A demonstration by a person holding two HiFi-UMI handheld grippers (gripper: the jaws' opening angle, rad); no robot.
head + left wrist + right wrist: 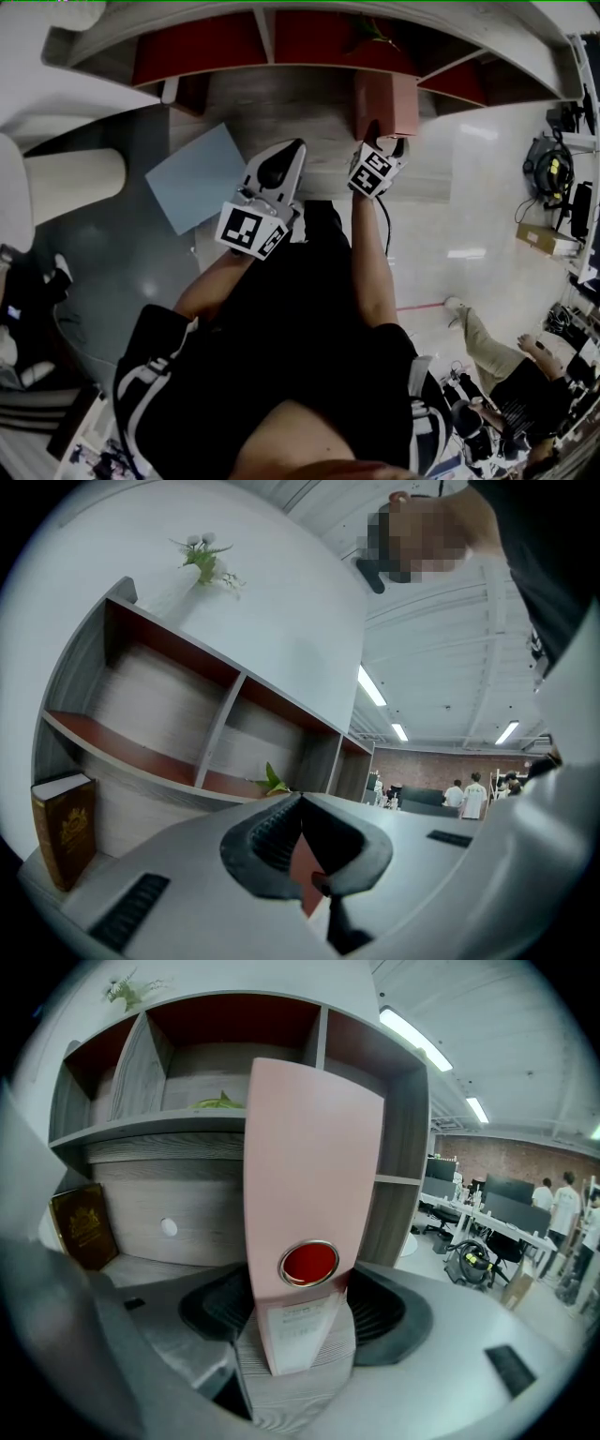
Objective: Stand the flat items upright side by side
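A pink binder (386,101) stands upright on the wooden ledge (281,108) below the shelf. My right gripper (382,142) is closed round its spine. In the right gripper view the binder (309,1194), with a red ring hole, fills the gap, and both pads (220,1305) lie against its sides. A light blue folder (197,178) lies flat to the left. My left gripper (294,152) hovers just right of that folder, jaws shut and holding nothing. A brown book (64,832) stands on end at the ledge's far left, also visible as the book (84,1227) in the right gripper view.
The curved shelf unit (281,42) with red-backed compartments rises behind the ledge; a green plant (220,1101) sits in one. A white rounded column (70,183) stands at left. A person sits on the floor (497,366) at right, near desks and a vacuum cleaner (469,1260).
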